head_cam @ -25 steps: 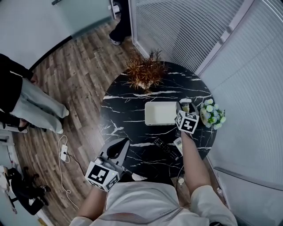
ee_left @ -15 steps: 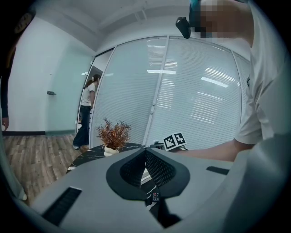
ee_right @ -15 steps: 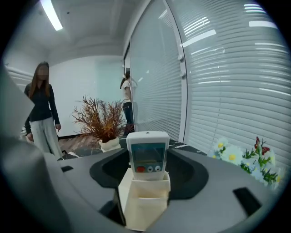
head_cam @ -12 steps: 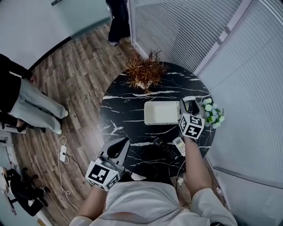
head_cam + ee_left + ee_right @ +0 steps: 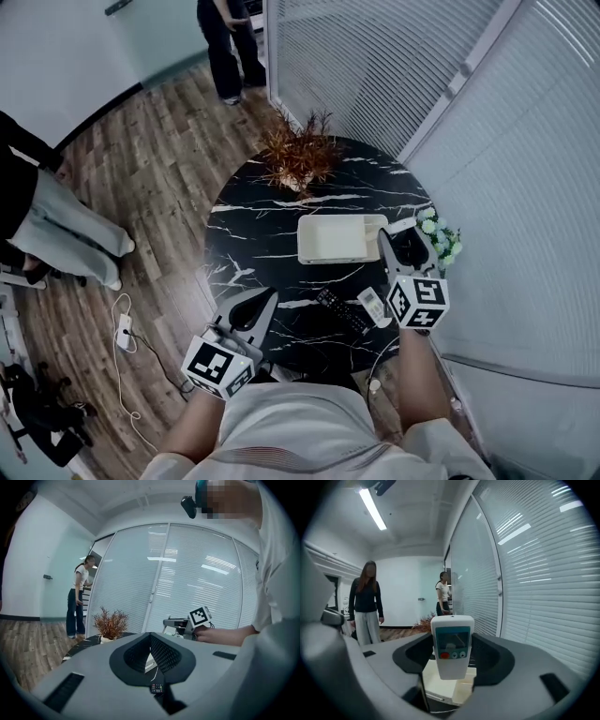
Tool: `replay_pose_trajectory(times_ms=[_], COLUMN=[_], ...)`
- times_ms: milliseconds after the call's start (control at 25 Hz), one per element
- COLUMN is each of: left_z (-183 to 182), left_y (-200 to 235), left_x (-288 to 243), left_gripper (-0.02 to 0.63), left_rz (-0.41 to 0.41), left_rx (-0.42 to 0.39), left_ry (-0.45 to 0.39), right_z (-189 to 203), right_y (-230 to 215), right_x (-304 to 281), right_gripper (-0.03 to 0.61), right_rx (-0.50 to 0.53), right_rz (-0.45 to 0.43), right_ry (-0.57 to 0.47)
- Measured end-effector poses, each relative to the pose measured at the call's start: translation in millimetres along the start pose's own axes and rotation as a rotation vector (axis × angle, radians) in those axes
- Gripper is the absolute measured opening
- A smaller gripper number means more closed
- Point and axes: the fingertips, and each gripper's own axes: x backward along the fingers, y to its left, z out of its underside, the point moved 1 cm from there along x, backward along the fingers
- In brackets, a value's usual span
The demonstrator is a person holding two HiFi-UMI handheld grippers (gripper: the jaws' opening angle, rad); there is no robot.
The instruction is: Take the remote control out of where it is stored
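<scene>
In the right gripper view a white remote control with a small screen and a red button stands upright between the jaws. My right gripper is shut on it; its jaws have just been closing around it. Seen from the head, the right gripper hovers above the table's right side, just right of the white storage tray. My left gripper stays low at the near left table edge, shut and holding nothing. A black remote and a second white remote lie near the front edge.
The round black marble table also carries a dried plant at the back and a small flower pot at the right. Glass walls with blinds stand right behind. People stand on the wooden floor to the left and at the back.
My right gripper has risen and drawn back toward the near right of the table, carrying the white remote. The left gripper has stayed put. A person at the back has walked left.
</scene>
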Motion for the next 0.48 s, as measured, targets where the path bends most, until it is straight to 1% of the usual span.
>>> replay_pose_trajectory(times_ms=[80, 200, 320, 480], left_z=[-1, -5, -6, -3], left_y=[-2, -5, -7, -8], left_x=[1, 4, 9, 17], left_gripper=[0.009, 0.009, 0.009, 0.008], left_rz=[0.013, 0.026, 0.035, 0.04], left_rx=[-0.004, -0.009, -0.012, -0.012], left_ry=[-0.007, -0.01, -0.016, -0.017], right_z=[2, 14, 40, 83], right_y=[18, 48, 77, 111], right_x=[19, 43, 63, 83], right_gripper=[0.265, 0.264, 0.264, 0.264], right_rx=[0.034, 0.088, 0.126, 0.186], right_rz=[-0.059, -0.151, -0.24, -0.332], right_ry=[0.028, 0.099, 0.2, 0.355])
